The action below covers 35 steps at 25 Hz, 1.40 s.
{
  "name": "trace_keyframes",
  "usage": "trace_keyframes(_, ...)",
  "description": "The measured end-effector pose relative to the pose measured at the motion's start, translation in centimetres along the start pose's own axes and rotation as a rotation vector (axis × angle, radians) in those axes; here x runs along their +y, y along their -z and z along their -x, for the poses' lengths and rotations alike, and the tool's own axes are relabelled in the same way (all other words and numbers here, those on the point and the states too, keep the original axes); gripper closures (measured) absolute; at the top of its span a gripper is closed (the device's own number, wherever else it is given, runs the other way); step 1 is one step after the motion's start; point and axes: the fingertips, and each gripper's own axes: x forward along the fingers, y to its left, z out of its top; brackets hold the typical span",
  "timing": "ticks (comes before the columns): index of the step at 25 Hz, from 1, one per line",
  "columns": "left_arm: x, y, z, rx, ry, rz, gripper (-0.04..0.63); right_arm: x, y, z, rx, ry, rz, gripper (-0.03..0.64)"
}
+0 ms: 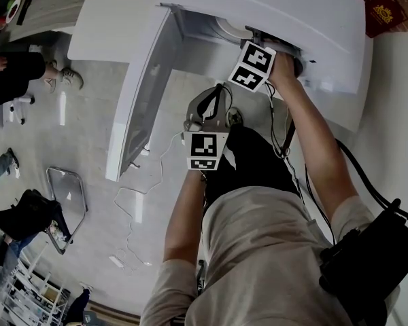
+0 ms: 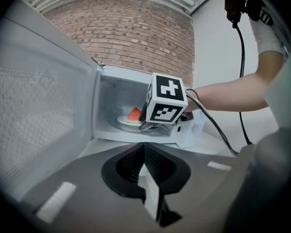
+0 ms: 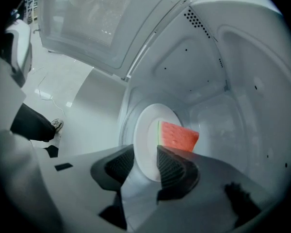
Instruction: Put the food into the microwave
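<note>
A white microwave [image 1: 272, 12] stands with its door [image 1: 143, 94] swung open to the left. Inside, a white plate [image 3: 150, 130] carries a red watermelon slice [image 3: 178, 136]; the slice [image 2: 134, 115] also shows in the left gripper view. My right gripper [image 3: 143, 161] reaches into the cavity, its jaws open on either side of the plate's near rim, with a gap at the left pad. Its marker cube [image 2: 166, 98] fills the microwave's mouth. My left gripper [image 2: 144, 171] hangs in front of the microwave, shut with nothing in it.
Bystanders' shoes [image 1: 64, 77] and a metal-framed object [image 1: 68, 202] are on the floor at the left, with a thin white cable [image 1: 143, 195] trailing below the door. A brick wall [image 2: 126, 28] rises behind the microwave. A dark red box [image 1: 384, 9] lies at the top right.
</note>
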Motion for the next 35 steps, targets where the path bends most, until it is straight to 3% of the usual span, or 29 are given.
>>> trace_keyframes(6, -0.2, -0.1, -0.3, 0.0, 0.005, -0.003, 0.588, 0.5, -0.1, 0.8, -0.032, -0.034, -0.003, 0.468)
trace_keyframes(16, -0.5, -0.3, 0.0, 0.001, 0.009, 0.011, 0.588, 1.8, -1.3, 3.7, -0.096, 0.045, 0.071, 0.47)
trace_keyframes(24, -1.3, -1.1, 0.7, -0.017, 0.019, 0.002, 0.588, 1.6, -1.9, 6.7, -0.119, 0.156, 0.15, 0.591)
trace_keyframes(35, -0.9, -2.0, 3.3, -0.052, 0.006, -0.004, 0.588, 2.4, -4.0, 13.2, -0.161, 0.214, 0.174, 0.606)
